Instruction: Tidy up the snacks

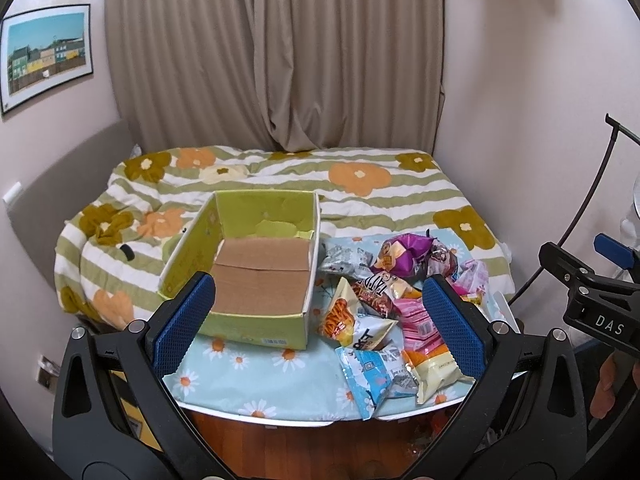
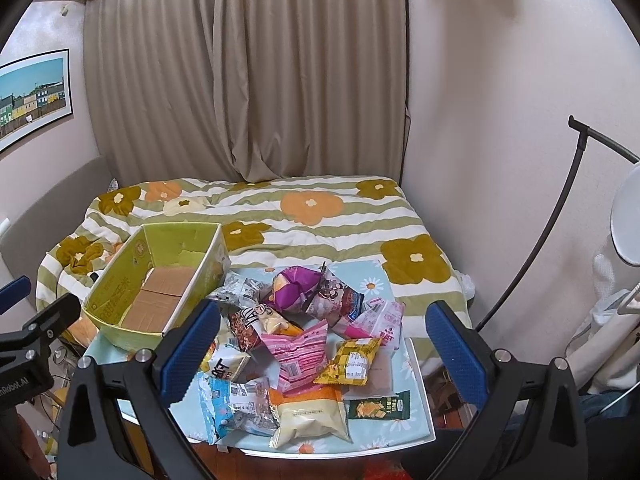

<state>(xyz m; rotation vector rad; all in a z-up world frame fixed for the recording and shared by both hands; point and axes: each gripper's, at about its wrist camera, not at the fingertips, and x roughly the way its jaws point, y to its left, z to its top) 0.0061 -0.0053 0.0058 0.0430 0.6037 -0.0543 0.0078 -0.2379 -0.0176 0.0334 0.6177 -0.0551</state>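
An open green cardboard box (image 1: 256, 312) with a bare brown bottom stands on the left of a small table with a daisy-print cloth (image 1: 256, 376). A heap of snack packets (image 1: 384, 312) lies to its right, among them a purple bag (image 2: 296, 288), a pink packet (image 2: 300, 356) and a pale yellow bag (image 2: 308, 416). My left gripper (image 1: 320, 320) hovers open in front of the box and the heap, holding nothing. My right gripper (image 2: 324, 352) is open above the heap's near side, also with nothing between its fingers. The right gripper's body (image 1: 600, 300) shows at the left wrist view's right edge.
Behind the table lies a bed with a flowered, striped quilt (image 1: 360, 176), then beige curtains (image 1: 280, 60). Walls close in on both sides, with a framed picture (image 1: 44, 56) on the left. A curved black stand (image 2: 560, 240) and a white round lamp (image 2: 628, 220) are at right.
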